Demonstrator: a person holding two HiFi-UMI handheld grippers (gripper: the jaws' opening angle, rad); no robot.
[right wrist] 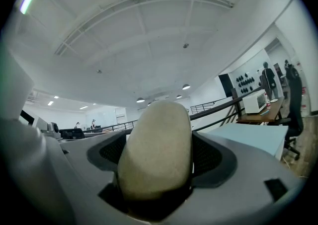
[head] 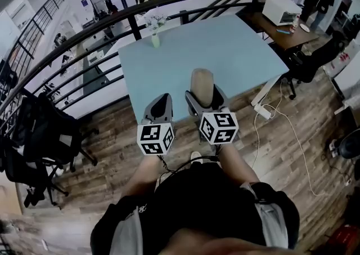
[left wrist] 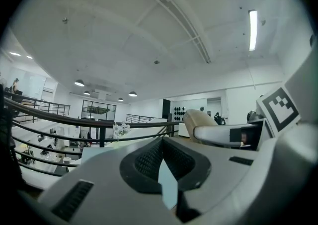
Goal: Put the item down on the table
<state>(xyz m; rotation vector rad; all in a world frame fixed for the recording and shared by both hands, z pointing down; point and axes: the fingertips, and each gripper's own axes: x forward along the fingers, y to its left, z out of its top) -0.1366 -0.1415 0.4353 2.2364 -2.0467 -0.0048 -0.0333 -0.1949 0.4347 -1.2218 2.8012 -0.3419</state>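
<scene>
A beige, rounded oblong item stands upright between the jaws of my right gripper, which is shut on it just above the near edge of the light blue table. In the right gripper view the item fills the space between the jaws. My left gripper hovers beside it on the left, shut with nothing held; only a thin slit shows between its jaws. From the left gripper view the item is seen off to the right.
A small vase of white flowers stands at the table's far left edge. A dark railing curves behind the table. A desk with a white microwave is at the far right, a black chair at the left, and a power strip on the wooden floor.
</scene>
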